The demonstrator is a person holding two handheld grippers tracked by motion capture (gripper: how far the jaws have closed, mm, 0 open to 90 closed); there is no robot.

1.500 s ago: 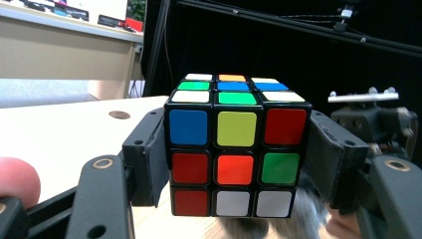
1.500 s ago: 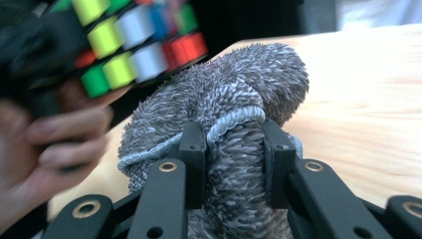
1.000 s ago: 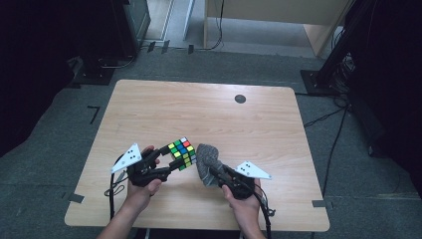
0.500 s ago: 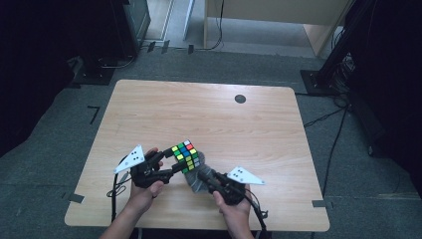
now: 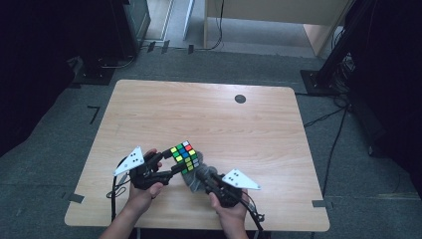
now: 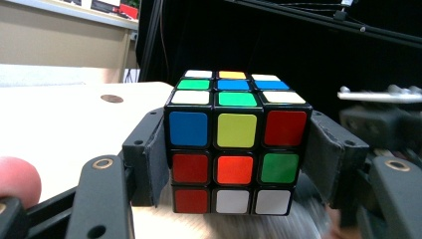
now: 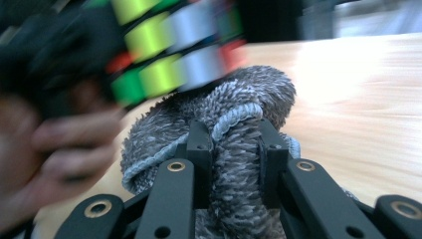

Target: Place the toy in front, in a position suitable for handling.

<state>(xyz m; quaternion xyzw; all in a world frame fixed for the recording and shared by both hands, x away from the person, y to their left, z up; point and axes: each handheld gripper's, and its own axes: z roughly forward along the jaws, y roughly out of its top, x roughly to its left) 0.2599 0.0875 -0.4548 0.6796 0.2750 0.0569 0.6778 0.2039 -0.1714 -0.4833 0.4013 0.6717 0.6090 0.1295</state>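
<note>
My left gripper (image 6: 234, 164) has its fingers (image 6: 149, 154) clamped on both sides of the Rubik's cube (image 6: 236, 144), holding it just off the table (image 5: 209, 114), low in the middle of the high view. In the left gripper view the cube sits square between them, blue-yellow-red row facing me.

My right gripper (image 7: 231, 149) has its fingers (image 7: 199, 149) pinching a fold of the grey cloth (image 7: 234, 114), a fuzzy towel-type rag with a lighter stitched edge. In the right gripper view the rag bunches up right under the cube (image 7: 169, 45), which is blurred, and it looks like the two are touching or just about.

What changed: a second ago the cloth was up beside the cube's right face. Now the right gripper (image 5: 211, 181) has dropped lower and tucked in toward the bottom center of the frame, with the cloth (image 5: 196, 179) under the cube's lower right corner. The cube (image 5: 183, 155) has tilted a little as well, and the left gripper (image 5: 166, 162) barely shifted.

So I'd say I'm mid-wipe, having gone down the side and now working the underside. Probably a few faces left to do, and I'd need to rotate the cube in the left grip to reach them. Main risk is the rag snagging and dragging the cube out of the pinch.
</note>
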